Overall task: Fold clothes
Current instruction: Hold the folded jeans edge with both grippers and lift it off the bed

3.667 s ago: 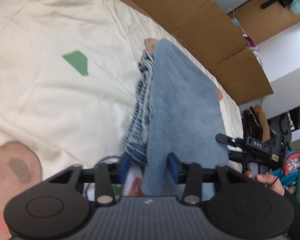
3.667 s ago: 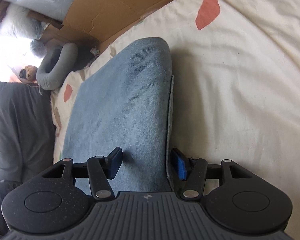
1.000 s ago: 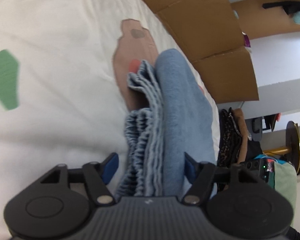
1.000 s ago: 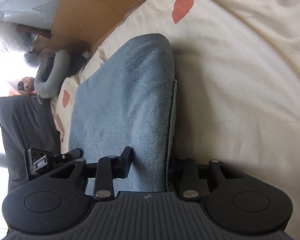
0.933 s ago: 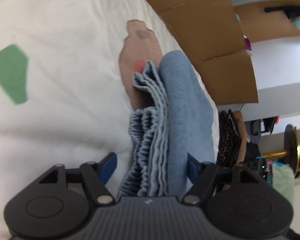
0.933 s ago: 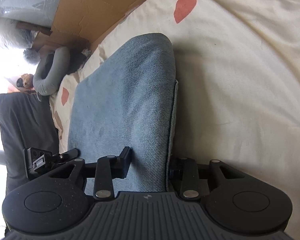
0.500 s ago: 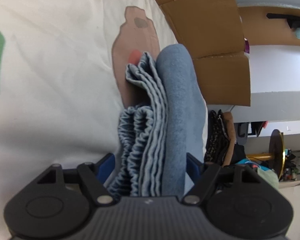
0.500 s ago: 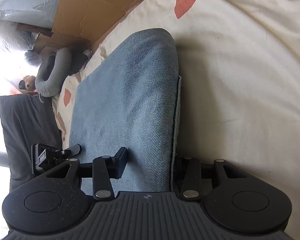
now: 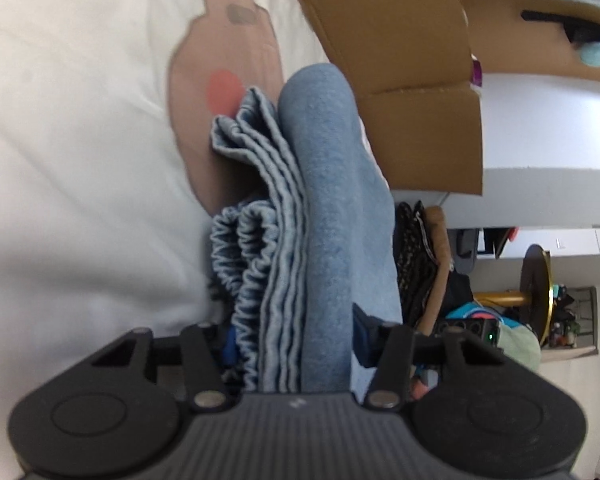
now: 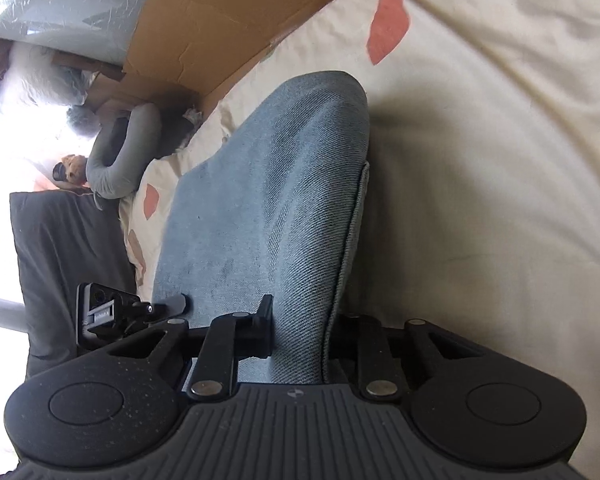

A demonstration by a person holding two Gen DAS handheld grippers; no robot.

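The folded denim garment lies on the bed, a thick stack of blue layers with its gathered elastic waistband toward the left gripper. That stack runs straight between the left jaws, which press in on both sides of it, clenched on the cloth. In the right wrist view the same denim garment passes between the jaws of the right gripper, which are closed on its folded edge. Compared with a second ago, the left jaws have drawn in from a wide spread to grip the bundle; the right grasp is unchanged. Cardboard borders the bed.
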